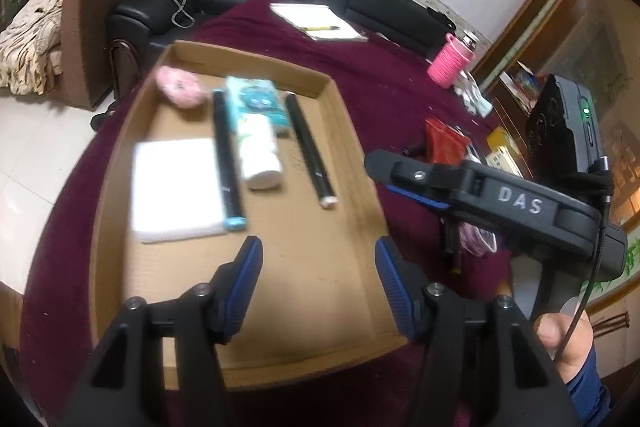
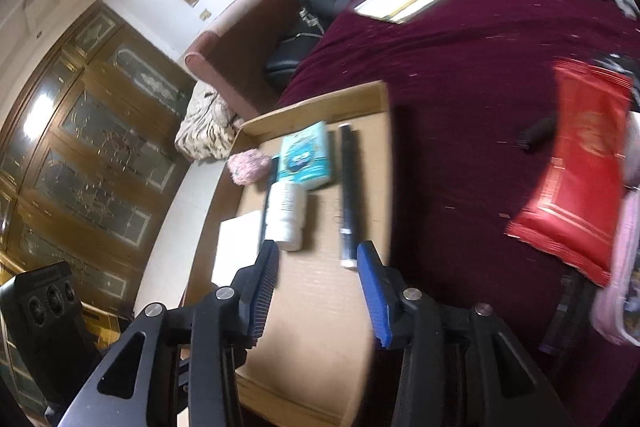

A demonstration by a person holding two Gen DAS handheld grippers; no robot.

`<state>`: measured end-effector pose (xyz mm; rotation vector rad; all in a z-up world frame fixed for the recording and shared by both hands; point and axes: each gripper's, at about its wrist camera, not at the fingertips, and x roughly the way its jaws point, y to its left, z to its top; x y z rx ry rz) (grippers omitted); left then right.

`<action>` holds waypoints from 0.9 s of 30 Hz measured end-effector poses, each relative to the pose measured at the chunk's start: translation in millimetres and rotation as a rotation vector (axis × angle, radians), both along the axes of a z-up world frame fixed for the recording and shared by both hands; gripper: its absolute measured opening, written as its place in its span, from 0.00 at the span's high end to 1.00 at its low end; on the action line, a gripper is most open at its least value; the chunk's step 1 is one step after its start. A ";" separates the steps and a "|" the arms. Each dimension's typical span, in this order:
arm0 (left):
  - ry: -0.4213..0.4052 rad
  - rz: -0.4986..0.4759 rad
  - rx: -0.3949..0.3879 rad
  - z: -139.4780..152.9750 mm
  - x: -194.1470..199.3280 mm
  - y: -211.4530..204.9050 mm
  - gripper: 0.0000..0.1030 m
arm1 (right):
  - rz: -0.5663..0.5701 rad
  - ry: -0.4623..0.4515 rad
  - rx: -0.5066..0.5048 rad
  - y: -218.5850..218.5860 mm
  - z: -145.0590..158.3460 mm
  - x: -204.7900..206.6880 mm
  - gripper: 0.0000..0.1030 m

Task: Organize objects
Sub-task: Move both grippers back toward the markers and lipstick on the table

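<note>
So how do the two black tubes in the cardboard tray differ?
The left black tube has a light blue near end cap; the right black tube has a white one. The left one lies tight between the white pad and the white bottle; the right one lies apart, on bare cardboard. Both lie flat, roughly parallel, similar in length.

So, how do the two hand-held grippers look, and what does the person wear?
Each hand-held gripper has black angular fingers with ribbed blue pads. The right one's body reads "DAS", with a green light and a black cable. The sleeve is dark blue.
</note>
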<state>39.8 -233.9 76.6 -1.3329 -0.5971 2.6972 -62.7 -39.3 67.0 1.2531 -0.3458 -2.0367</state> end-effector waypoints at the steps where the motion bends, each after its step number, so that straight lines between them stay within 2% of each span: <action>1: -0.001 -0.014 -0.006 0.3 -1.2 8.5 0.44 | -0.012 0.002 -0.003 10.9 1.7 0.1 0.53; 4: -0.008 -0.045 -0.017 0.0 -5.4 28.1 0.44 | -0.047 0.022 0.001 44.2 6.9 0.0 0.50; 11: -0.041 -0.159 -0.042 -9.8 -25.6 94.0 0.44 | -0.158 0.070 -0.025 134.5 16.2 -10.4 0.49; 17: -0.100 -0.226 -0.092 -26.4 -56.9 145.1 0.44 | -0.296 0.143 0.049 210.7 0.4 -23.3 0.50; 22: -0.160 -0.227 -0.149 -43.3 -85.3 166.9 0.48 | -0.336 0.064 0.005 248.0 -27.1 -39.6 0.48; 25: -0.187 -0.211 -0.176 -51.4 -98.7 172.4 0.50 | -0.350 0.026 -0.006 253.4 -31.4 -43.9 0.49; 27: -0.186 -0.200 -0.166 -54.5 -108.0 173.1 0.50 | -0.346 0.012 -0.027 255.4 -31.8 -43.8 0.48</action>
